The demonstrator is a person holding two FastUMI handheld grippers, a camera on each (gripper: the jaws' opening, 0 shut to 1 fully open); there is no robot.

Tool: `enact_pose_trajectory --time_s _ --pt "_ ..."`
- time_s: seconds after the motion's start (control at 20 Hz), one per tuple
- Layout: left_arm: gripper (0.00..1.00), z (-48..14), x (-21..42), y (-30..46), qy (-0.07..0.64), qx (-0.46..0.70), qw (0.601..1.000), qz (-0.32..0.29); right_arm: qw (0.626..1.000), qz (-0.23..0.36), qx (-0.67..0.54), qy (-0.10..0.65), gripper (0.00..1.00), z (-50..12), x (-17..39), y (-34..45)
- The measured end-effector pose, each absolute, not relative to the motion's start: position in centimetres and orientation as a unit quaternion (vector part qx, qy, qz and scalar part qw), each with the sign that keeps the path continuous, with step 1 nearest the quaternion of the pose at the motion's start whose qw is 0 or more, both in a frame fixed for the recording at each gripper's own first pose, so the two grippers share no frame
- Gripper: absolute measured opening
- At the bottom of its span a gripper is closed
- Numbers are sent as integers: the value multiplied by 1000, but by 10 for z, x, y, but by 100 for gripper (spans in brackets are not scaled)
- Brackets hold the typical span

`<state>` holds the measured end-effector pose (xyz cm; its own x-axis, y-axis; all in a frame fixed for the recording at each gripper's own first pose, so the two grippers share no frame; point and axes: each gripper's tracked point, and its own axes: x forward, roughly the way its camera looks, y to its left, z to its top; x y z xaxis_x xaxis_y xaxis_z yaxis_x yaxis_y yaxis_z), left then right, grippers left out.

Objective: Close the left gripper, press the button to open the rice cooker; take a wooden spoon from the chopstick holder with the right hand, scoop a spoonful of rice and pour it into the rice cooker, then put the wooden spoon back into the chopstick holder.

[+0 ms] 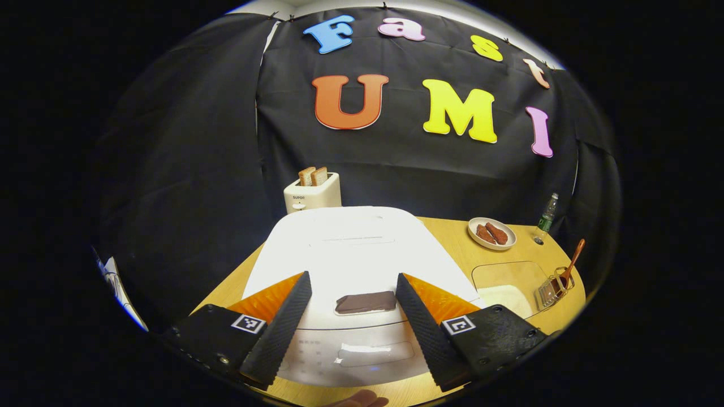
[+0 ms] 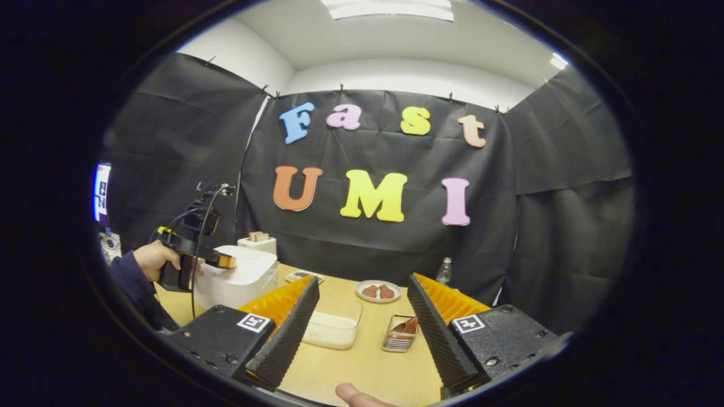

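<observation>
The white rice cooker (image 1: 350, 249) stands with its lid down, close in front of my left gripper (image 1: 353, 277). That gripper is open, and the cooker's dark button (image 1: 365, 302) lies between its two fingers, below them. To the right, a wooden spoon (image 1: 572, 263) stands in the wire chopstick holder (image 1: 554, 288), beside a clear container of rice (image 1: 506, 285). In the right gripper view, my right gripper (image 2: 363, 280) is open and holds nothing, raised above the table. Under it are the rice container (image 2: 334, 328) and the holder (image 2: 400, 334) with the spoon (image 2: 408, 326). At the left, a hand (image 2: 150, 257) holds the left gripper (image 2: 218, 260) over the cooker (image 2: 237, 277).
A toaster (image 1: 312, 192) with two slices stands behind the cooker. A plate (image 1: 492, 233) of brown food and a plastic bottle (image 1: 546, 217) sit at the back right of the wooden table (image 1: 447, 232). A second small dish (image 2: 304, 276) lies beside the cooker.
</observation>
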<state>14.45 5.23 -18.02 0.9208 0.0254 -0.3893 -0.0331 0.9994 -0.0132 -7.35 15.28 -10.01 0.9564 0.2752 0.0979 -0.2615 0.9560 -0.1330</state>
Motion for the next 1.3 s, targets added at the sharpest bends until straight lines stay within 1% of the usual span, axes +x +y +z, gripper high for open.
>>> enact_pose_trajectory --time_s 0.4,0.55,0.65,0.7,0.8,0.95,1.15,1.3 --pt "99 -178 149 51 141 -7 990 15 988 130 -54 -63 100 -89 -76 139" --pt "97 -174 150 51 151 -13 988 14 989 123 -53 -69 100 -79 -79 132" --pt "96 -165 149 53 157 -32 987 13 989 120 -45 -80 100 -70 -81 127" --pt "95 -157 148 53 152 -40 987 11 988 119 -42 -84 100 -67 -82 126" --pt "95 -137 141 51 134 -43 990 4 988 116 -37 -91 100 -64 -82 123" --pt "95 -110 120 51 113 -29 993 7 990 110 -33 -77 100 -71 -73 121" --pt "95 -70 70 31 72 18 997 3 993 102 -28 -60 100 -77 -65 117" --pt "94 -59 29 7 64 16 998 -5 994 93 -31 -55 100 -77 -64 115"
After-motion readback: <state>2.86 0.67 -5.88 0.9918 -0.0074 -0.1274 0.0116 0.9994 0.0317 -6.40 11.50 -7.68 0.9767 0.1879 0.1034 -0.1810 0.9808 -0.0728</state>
